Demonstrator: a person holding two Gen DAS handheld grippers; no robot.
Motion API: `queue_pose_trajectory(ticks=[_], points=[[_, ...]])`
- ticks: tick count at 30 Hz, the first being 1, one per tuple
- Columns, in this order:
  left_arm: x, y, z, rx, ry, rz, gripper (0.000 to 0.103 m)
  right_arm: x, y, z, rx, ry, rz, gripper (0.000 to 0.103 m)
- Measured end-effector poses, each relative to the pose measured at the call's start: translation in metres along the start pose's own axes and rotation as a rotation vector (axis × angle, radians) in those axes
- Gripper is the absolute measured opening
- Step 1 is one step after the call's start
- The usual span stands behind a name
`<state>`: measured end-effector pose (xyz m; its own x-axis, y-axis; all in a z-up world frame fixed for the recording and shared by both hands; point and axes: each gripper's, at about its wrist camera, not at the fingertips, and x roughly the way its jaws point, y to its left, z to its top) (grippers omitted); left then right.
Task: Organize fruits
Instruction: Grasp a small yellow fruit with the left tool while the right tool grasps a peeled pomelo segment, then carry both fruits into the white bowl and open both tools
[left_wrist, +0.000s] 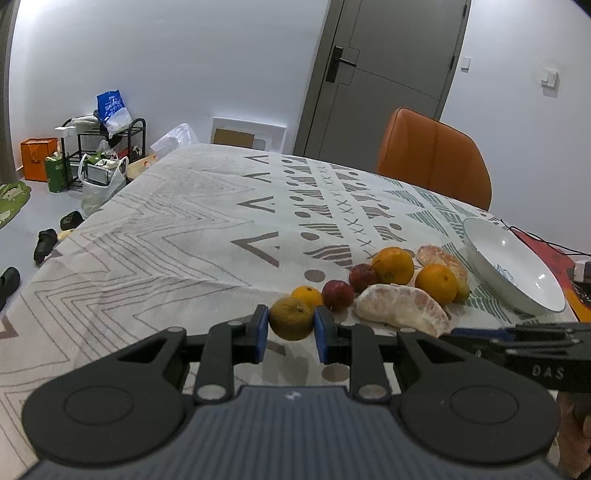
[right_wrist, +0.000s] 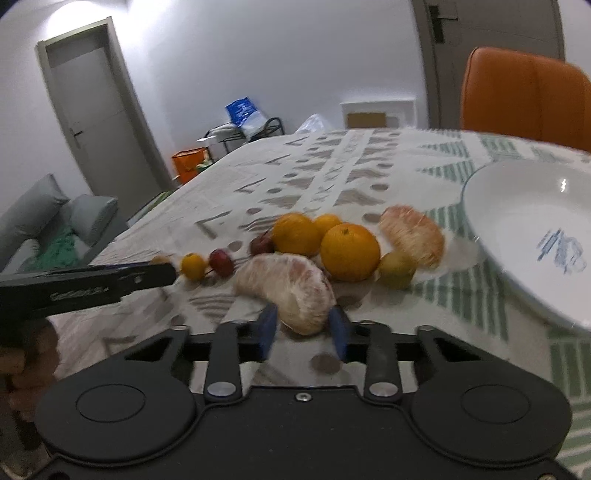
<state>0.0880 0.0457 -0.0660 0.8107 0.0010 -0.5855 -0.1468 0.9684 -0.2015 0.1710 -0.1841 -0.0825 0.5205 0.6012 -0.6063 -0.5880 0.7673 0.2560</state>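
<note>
On the patterned tablecloth (left_wrist: 184, 229) lies a cluster of fruit: two oranges (left_wrist: 393, 265), a small orange (left_wrist: 306, 295), two red fruits (left_wrist: 338, 294), a small green fruit (left_wrist: 462, 291) and two peeled pomelo segments. My left gripper (left_wrist: 291, 328) is shut on a dull yellow-green citrus (left_wrist: 291, 321) at the cluster's near left end. My right gripper (right_wrist: 303, 330) is shut on the near end of the larger pomelo segment (right_wrist: 288, 284), which rests on the cloth. The other segment (right_wrist: 413, 234) lies beside an empty white bowl (right_wrist: 517, 221) on the right.
An orange chair (left_wrist: 432, 155) stands at the table's far side. A red mat with a black cable (left_wrist: 554, 254) lies past the bowl. Beyond the table's left edge the floor holds a shelf (left_wrist: 103, 147), bags and shoes. A person's hand (right_wrist: 29, 354) holds the left gripper.
</note>
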Motion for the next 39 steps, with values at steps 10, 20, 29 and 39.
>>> queue_pose_trajectory(ticks=[10,20,29,39], points=[[-0.006,0.004,-0.001,0.004,-0.006,-0.004,0.025,-0.002,0.015,-0.002,-0.04,0.014,0.0,0.04],[-0.003,0.009,-0.001,-0.005,0.004,-0.001,0.025,0.017,0.016,0.01,-0.114,0.002,-0.036,0.055],[-0.004,0.012,0.001,-0.012,-0.007,0.003,0.025,0.03,0.027,0.011,-0.179,-0.009,-0.035,0.055],[-0.013,-0.003,0.004,0.01,-0.027,-0.017,0.025,0.011,0.022,0.005,-0.177,-0.018,-0.019,0.038]])
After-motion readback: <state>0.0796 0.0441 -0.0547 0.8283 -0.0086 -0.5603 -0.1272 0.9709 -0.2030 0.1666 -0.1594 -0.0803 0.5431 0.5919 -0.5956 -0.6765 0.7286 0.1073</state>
